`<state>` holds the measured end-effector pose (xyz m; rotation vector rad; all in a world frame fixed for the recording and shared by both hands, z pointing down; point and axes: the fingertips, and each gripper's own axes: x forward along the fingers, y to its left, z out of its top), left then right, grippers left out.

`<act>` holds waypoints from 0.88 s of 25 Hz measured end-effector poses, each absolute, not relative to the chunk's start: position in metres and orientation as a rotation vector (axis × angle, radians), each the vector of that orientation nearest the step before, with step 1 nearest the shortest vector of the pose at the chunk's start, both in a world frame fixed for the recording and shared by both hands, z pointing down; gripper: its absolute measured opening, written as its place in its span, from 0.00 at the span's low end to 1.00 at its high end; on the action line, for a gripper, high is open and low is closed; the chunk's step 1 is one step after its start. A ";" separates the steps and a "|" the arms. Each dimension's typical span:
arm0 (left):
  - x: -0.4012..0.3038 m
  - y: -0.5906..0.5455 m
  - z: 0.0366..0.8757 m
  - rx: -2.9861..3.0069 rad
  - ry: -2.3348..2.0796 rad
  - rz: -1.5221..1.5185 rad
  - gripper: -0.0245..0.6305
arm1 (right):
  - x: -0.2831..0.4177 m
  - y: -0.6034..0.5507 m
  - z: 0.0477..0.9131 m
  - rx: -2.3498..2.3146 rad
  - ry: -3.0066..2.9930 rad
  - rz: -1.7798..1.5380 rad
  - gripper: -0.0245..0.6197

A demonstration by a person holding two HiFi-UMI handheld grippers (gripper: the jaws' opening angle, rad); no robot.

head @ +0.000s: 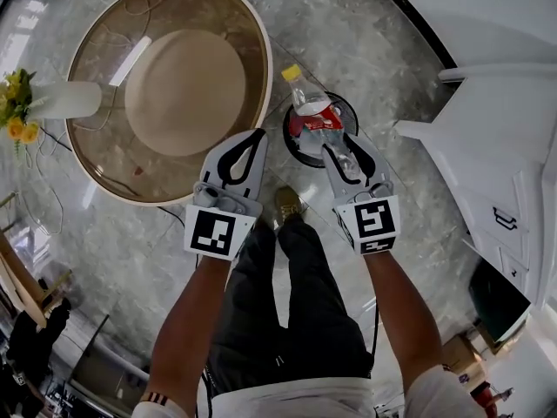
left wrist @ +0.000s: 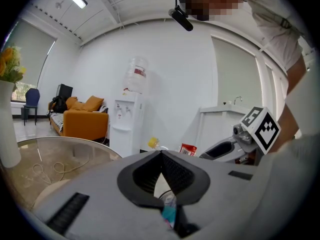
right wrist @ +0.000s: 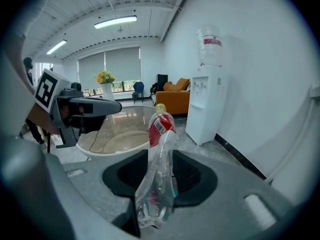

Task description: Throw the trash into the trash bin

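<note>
Head view: the bottle (head: 315, 116) is held pinched in the right gripper (head: 344, 151) over the bin (head: 291, 142); the left gripper (head: 258, 138) is closed, empty. Next, the right jaws must be opened there.

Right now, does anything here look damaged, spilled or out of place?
Only the plastic bottle looks odd: it is crushed and twisted, and its clear body is flattened where the right tongs pinch its lower end. I see no spill.
</note>
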<state>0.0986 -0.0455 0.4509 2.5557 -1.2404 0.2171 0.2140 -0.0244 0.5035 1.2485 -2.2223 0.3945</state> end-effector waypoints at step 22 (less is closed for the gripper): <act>0.135 -0.046 0.463 2.555 -1.199 0.254 0.04 | 0.250 -0.033 0.521 1.235 -2.211 0.421 0.40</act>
